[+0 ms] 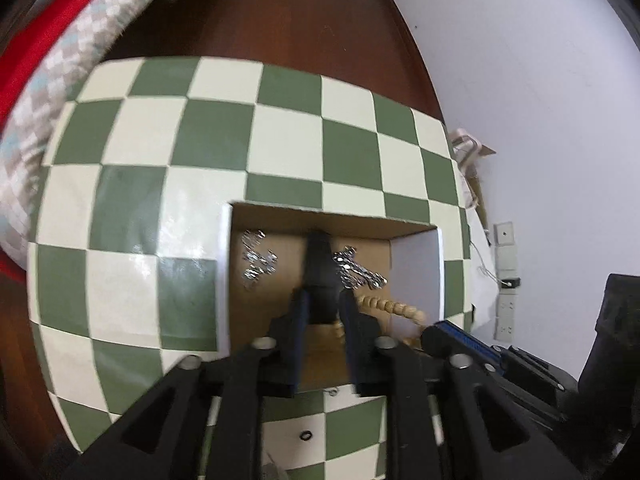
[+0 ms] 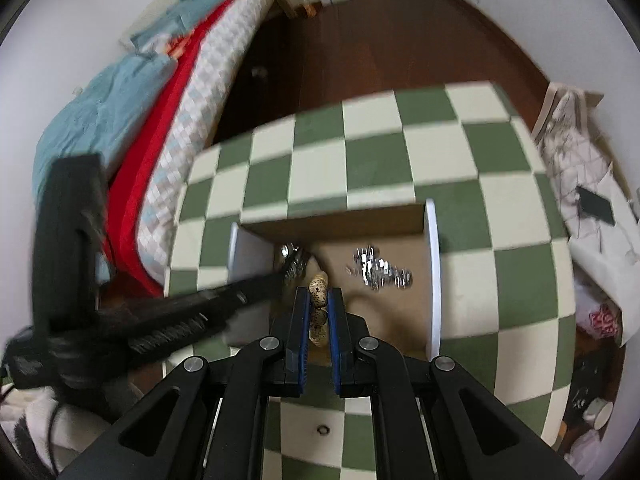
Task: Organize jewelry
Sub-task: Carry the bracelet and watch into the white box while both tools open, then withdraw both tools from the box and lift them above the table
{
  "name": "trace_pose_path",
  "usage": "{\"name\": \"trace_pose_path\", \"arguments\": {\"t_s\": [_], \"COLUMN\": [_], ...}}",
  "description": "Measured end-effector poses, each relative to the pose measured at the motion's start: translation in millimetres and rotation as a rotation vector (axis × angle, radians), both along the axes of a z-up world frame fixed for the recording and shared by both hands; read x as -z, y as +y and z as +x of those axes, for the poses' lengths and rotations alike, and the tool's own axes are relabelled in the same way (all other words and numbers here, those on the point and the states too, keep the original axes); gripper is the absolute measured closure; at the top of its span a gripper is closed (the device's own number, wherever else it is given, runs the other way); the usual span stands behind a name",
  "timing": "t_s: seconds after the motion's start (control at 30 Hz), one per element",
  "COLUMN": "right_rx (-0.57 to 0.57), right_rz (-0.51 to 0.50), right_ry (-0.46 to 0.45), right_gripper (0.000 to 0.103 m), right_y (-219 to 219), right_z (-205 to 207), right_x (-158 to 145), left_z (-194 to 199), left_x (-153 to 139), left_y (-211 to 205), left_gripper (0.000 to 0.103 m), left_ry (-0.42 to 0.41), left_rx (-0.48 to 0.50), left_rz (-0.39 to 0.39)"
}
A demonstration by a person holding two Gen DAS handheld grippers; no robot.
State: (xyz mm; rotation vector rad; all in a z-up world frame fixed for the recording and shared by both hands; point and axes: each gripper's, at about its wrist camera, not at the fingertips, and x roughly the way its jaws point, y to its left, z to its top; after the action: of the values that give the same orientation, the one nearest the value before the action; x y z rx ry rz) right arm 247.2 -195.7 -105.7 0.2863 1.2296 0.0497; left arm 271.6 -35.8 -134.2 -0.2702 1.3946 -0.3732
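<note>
Cardboard box (image 1: 416, 264) is the landmark, sitting on the green-and-white checkered surface (image 1: 160, 140). In the left wrist view, the left gripper (image 1: 322, 300) points down into the box with its jaws parted around a dark object I cannot identify; whether they press on it is unclear. Inside the box, one silver chain (image 1: 256, 258) lies toward the left wall and a second silver piece (image 1: 358, 270) toward the right wall, with a wooden bead bracelet (image 1: 390, 306) trailing along the near right corner.

In the right wrist view, the right gripper (image 2: 319, 312) is clenched on the speckled beads (image 2: 319, 286) just above the box floor. A small ring (image 2: 322, 429) lies outside the box on its near side. Risk, I judge: both tools crowd one box, so releasing could snag the bracelet on chain or knock the other gripper.
</note>
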Motion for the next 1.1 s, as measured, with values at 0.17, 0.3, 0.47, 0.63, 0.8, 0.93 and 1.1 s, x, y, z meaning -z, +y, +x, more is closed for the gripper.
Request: {"name": "trace_pose_path", "arguments": {"t_s": [0.17,0.3,0.47,0.63,0.8,0.93,1.1], "right_rx": [0.035,0.054,0.069,0.076,0.078,0.087,0.084], "right_rz": [-0.066,-0.118,-0.261,-0.355,-0.400,-0.392,-0.400], "right_ry": [0.052,0.019,0.016,0.023,-0.007,-0.033,-0.077], "right_gripper": [0.061,0.049,0.012,0.001,0.001,0.000,0.000], "right_y": [-11.0,-18.4,-21.1,-19.2,-11.3,-8.0,-1.1], "right_z": [-6.2,-16.6,-26.2,-38.1,-51.9,-64.6,-84.6], "right_x": [9.3,0.4,-4.1,1.6,-1.0,-7.4,-21.9], "left_z": [-2.6,-10.5,-33.9,-55.5,-79.0,-95.9,-116.4], "left_x": [-17.7,-27.6,-35.4,-37.6,-43.4,-48.5,-58.2], "left_y": [12.0,16.8,18.7,19.5,22.8,24.2,27.1], "left_gripper": [0.020,0.001,0.001,0.001,0.001,0.001,0.001], "left_ry": [-0.097,-0.183,-0.296,-0.348,-0.378,-0.396,-0.420], "left_rx": [-0.042,-0.052,-0.054,-0.057,-0.067,-0.067,-0.070], "left_rz": [0.099,0.216,0.346,0.405,0.427,0.441,0.445]}}
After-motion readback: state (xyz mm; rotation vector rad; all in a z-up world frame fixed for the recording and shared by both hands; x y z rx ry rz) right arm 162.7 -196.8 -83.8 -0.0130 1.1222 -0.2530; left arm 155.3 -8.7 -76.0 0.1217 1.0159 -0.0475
